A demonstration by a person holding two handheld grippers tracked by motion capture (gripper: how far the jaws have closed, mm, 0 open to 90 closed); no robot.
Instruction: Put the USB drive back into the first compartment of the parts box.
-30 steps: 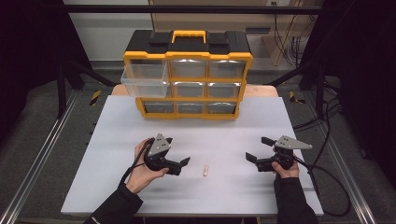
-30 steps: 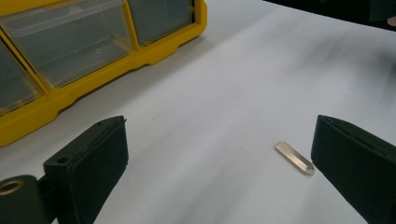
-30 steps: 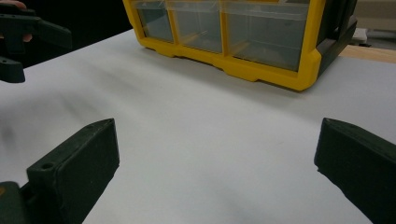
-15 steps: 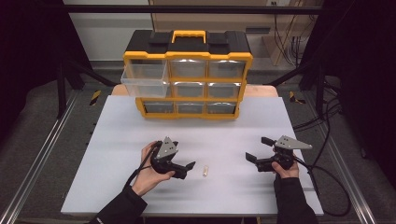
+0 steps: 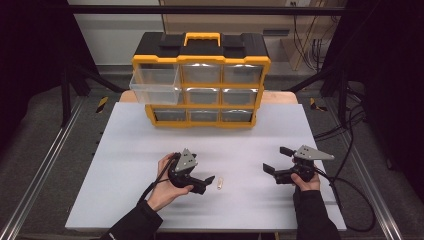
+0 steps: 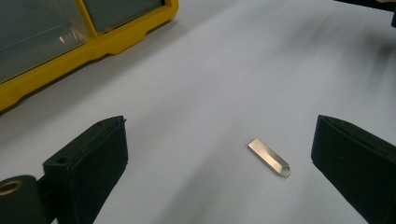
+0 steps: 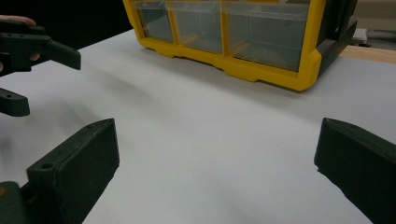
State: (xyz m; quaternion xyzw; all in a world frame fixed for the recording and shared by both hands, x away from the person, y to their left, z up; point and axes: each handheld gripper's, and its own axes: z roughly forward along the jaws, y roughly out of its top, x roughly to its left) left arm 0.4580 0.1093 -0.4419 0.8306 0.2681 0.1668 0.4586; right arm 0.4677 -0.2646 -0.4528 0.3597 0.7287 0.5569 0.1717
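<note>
Between wide left gripper jaws — metal piece

Left hand-held gripper: jaws wide apart, low over the worktop
Metal piece: flat between the jaws, nearer the right one, untouched
Yellow drawer cabinet: upper left

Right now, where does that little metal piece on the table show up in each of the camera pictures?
High view: the small metal piece lies on the white table, just off the left gripper tips.
Left gripper view: it lies right of centre, between the open jaws.
Right gripper view: the piece is not in it.
Shared landmark: the yellow drawer cabinet.
</note>
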